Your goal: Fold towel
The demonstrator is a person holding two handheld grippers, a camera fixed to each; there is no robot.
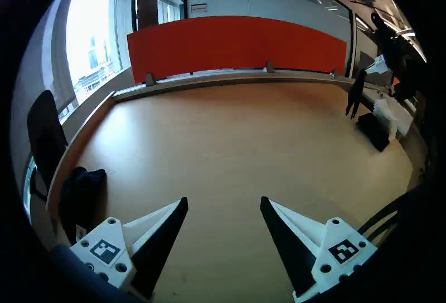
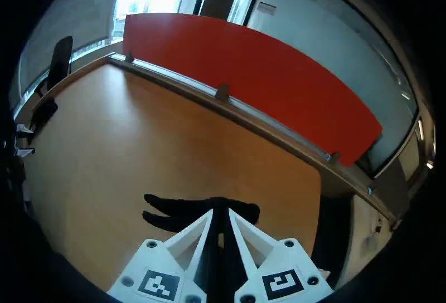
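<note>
dangling above the wooden table (image 2: pixel 139 136), the black glove-like cloth (image 2: pixel 184 205) is pinched crosswise between the closed fingers of the right gripper (image 2: pixel 222 213); the left gripper (image 1: pixel 223 199), jaws spread, hovers well apart, the cloth to its right.

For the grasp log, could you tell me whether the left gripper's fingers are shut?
No: the left gripper has its fingers spread wide apart above the wooden desk.

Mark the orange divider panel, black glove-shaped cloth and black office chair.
orange divider panel (image 1: pixel 234 44), left gripper view, centre.
black glove-shaped cloth (image 2: pixel 178 208), right gripper view, left part.
black office chair (image 1: pixel 42 130), left gripper view, backrest.
</note>
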